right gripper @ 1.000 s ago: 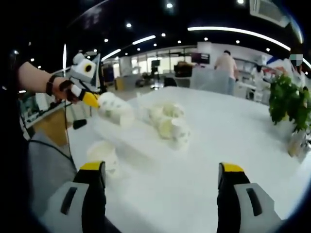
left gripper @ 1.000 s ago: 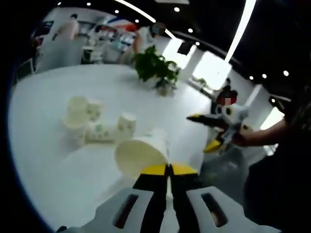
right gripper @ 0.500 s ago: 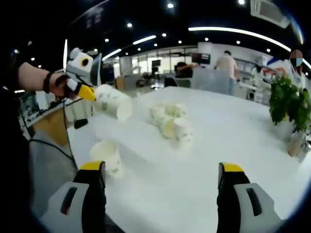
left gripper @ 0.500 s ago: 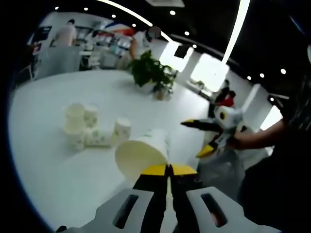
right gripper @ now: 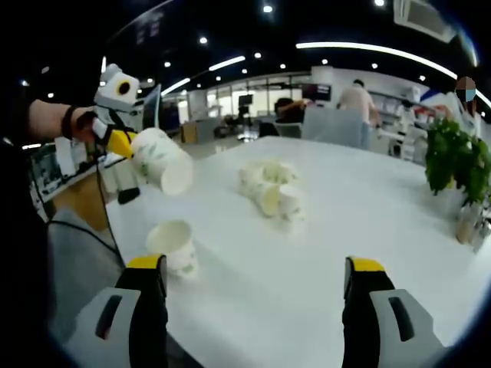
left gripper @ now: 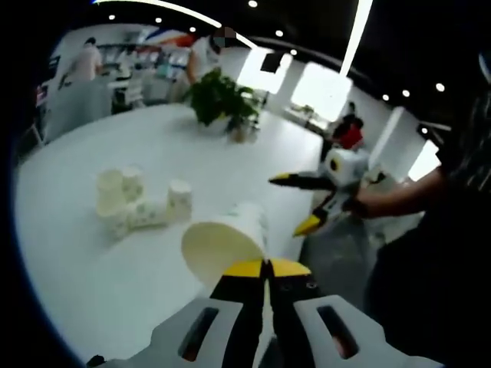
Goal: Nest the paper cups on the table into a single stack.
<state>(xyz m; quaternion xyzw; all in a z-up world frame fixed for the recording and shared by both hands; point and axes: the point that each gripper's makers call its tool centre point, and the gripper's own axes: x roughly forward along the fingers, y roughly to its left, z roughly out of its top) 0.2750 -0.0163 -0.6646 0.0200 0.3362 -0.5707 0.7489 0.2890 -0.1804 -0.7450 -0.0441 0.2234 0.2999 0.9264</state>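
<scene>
My left gripper [left gripper: 265, 265] is shut on the rim of a white paper cup [left gripper: 224, 241], held in the air on its side with its mouth towards the camera. In the right gripper view the same cup [right gripper: 162, 160] hangs from the left gripper [right gripper: 121, 142] at the upper left, above the table's near corner. A single upright cup [right gripper: 173, 245] stands below it near the table edge. A cluster of several cups [right gripper: 268, 188] sits mid-table, also seen as the cluster [left gripper: 126, 201]. My right gripper [right gripper: 253, 270] is open and holds nothing; it appears as the right gripper [left gripper: 294, 202] beside the table.
A potted plant [right gripper: 459, 170] stands at the far right of the white table [right gripper: 368, 222], shown as the plant [left gripper: 219, 98] at the back. People and desks fill the room behind. The table edge runs just in front of the single cup.
The left gripper has carried its cup a little up and to the left in the right gripper view. Both cameras have drawn back from the cluster, which looks smaller now.
</scene>
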